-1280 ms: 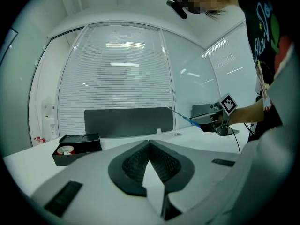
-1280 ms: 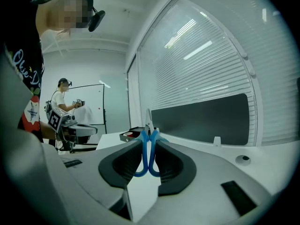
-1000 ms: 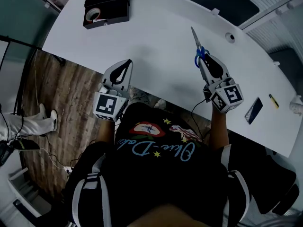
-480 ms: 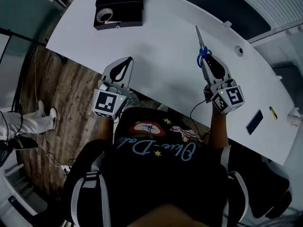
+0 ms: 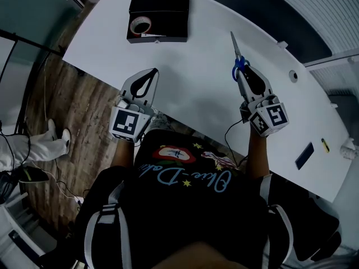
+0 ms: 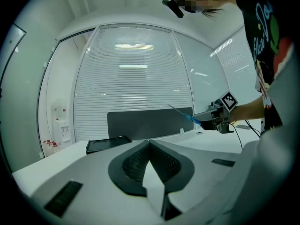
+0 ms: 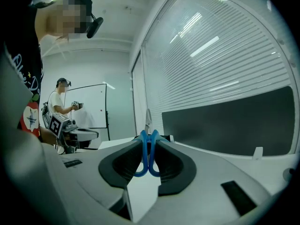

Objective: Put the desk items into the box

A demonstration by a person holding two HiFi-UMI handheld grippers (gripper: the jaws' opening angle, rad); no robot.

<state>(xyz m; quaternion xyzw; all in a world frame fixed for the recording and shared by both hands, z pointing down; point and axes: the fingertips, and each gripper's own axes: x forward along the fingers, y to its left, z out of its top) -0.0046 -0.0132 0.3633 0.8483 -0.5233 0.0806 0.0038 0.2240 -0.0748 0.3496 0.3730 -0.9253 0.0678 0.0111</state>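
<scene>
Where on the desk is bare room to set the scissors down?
The desk is bare between the box and the scissors in the right gripper. Crowded: the box's left end, with the tape roll, and the desk's right end, with a dark flat item.

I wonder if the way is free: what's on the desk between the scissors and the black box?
Nothing: in the head view only bare white desk separates the scissors from the black box.
</scene>
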